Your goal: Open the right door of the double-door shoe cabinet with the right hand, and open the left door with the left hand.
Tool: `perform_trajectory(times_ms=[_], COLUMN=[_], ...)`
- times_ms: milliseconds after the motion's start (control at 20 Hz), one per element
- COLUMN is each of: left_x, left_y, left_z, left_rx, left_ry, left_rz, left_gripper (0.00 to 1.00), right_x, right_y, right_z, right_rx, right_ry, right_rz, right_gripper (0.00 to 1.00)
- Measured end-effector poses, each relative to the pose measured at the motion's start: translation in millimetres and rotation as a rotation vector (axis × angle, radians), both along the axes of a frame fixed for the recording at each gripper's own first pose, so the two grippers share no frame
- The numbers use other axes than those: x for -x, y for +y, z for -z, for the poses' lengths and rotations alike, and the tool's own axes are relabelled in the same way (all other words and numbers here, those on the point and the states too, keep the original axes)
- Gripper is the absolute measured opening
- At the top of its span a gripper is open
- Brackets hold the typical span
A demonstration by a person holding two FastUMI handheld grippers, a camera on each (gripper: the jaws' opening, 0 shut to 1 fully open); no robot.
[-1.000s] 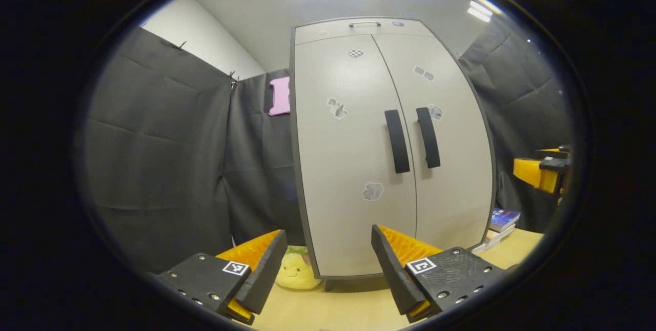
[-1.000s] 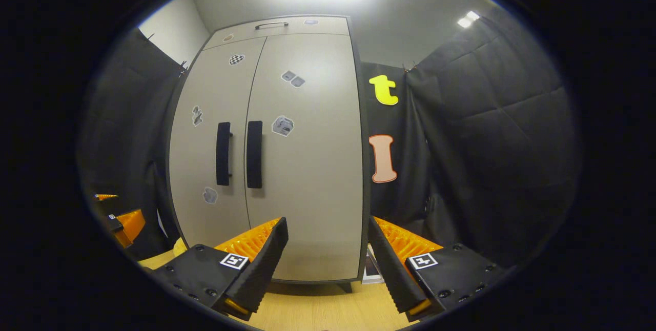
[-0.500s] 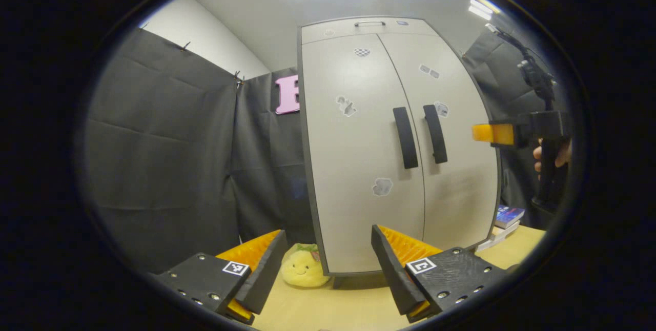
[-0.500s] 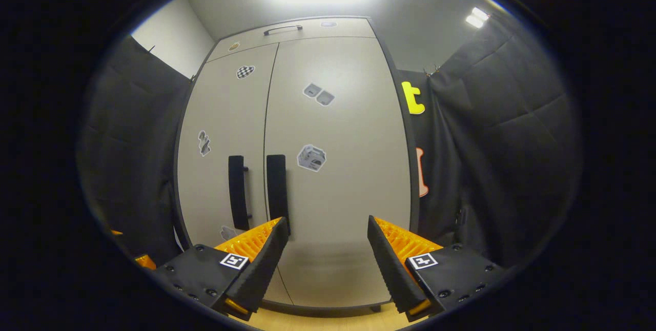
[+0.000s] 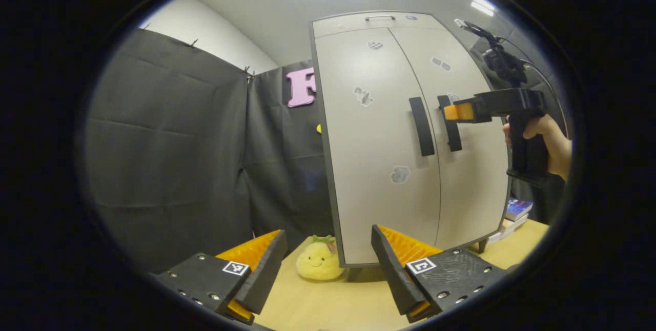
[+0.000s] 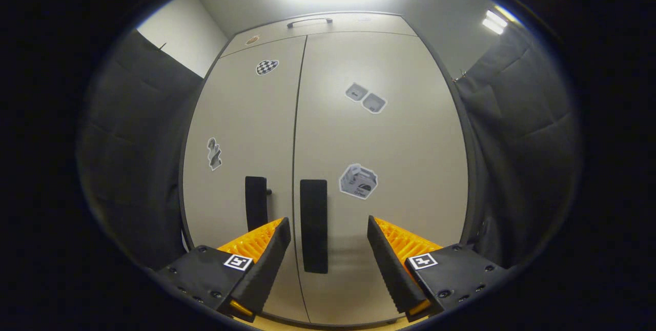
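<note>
Shoe cabinet (image 6: 359, 131) seen upright on table (image 5: 328, 305), doors shut, handles vertical. Right gripper (image 6: 328, 249) spread wide, right door handle (image 6: 313, 226) framed between fingers, untouched. Left gripper (image 5: 328, 262) wide, held apart. Plush toy (image 5: 320, 262) beside cabinet base; books (image 5: 516, 211) behind.

The shoe cabinet (image 5: 410, 136) stands upright on a wooden table, a tall light-grey unit with a dark frame and a narrow top panel. Both doors are shut, flush with each other along a thin centre seam. The left door (image 6: 241, 131) and the right door (image 6: 389, 136) carry small stickers. Each has a vertical black bar handle beside the seam: the left handle (image 6: 255, 203) at 9 o'clock of the right handle (image 6: 313, 226).
</note>
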State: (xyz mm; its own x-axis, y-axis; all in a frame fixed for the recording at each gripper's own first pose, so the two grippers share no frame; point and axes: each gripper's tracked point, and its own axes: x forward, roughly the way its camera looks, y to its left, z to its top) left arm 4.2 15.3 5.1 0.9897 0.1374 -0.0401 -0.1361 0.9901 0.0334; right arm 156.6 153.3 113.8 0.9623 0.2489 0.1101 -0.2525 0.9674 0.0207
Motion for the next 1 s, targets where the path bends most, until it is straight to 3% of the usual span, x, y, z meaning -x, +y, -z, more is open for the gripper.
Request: perform_trajectory(times_ms=[50,200,250,350,400,450,550,600,650,800,850,1000], left_x=[0.5,1.5,2.6,6.0,7.8,10.4,10.5,10.1,10.0,12.3,14.3,19.3], left_y=[0.1,1.8,1.1,1.6,2.1,1.8,2.2,3.4,3.4,4.7,5.8,8.4], left_z=[0.6,-2.9,-5.9,-9.4,-10.2,-8.2,-5.6,-5.9,-4.6,-7.8,-9.8,-18.8], left_rx=[0.001,-0.003,-0.006,-0.006,-0.004,-0.001,0.007,0.009,0.01,0.014,0.013,0.017], left_ry=[0.006,0.014,0.012,0.012,0.012,0.015,0.02,0.019,0.018,0.007,0.001,-0.02], left_rz=[-0.003,-0.02,-0.027,-0.041,-0.048,-0.054,-0.06,-0.063,-0.064,-0.061,-0.059,-0.041], left_gripper=[0.95,0.95,0.95,0.95,0.95,0.95,0.95,0.95,0.95,0.95,0.96,0.96], right_x=[-4.8,-13.3,-16.6,-23.4,-25.8,-28.4,-32.8,-28.1,-32.6,-26.9,-31.8,-20.5], right_y=[6.1,23.1,26.1,22.2,20.7,22.8,23.5,17.2,17.3,16.2,17.9,16.2], right_z=[-0.1,4.9,5.7,3.7,1.8,3.1,8.9,14.7,9.8,9.0,12.7,10.0], right_rx=[-0.002,-0.008,-0.001,0.026,0.03,0.029,0.03,0.014,0.002,0.036,0.036,0.038], right_ry=[0.005,0.06,0.07,0.07,0.071,0.08,0.124,0.136,0.139,0.162,0.183,0.197], right_rz=[-0.006,-0.032,-0.034,0.012,0.028,0.033,0.038,0.066,0.065,0.048,0.039,0.005], right_gripper=[0.94,0.78,0.78,0.74,0.57,0.49,0.47,0.39,0.42,0.12,0.16,0.16])
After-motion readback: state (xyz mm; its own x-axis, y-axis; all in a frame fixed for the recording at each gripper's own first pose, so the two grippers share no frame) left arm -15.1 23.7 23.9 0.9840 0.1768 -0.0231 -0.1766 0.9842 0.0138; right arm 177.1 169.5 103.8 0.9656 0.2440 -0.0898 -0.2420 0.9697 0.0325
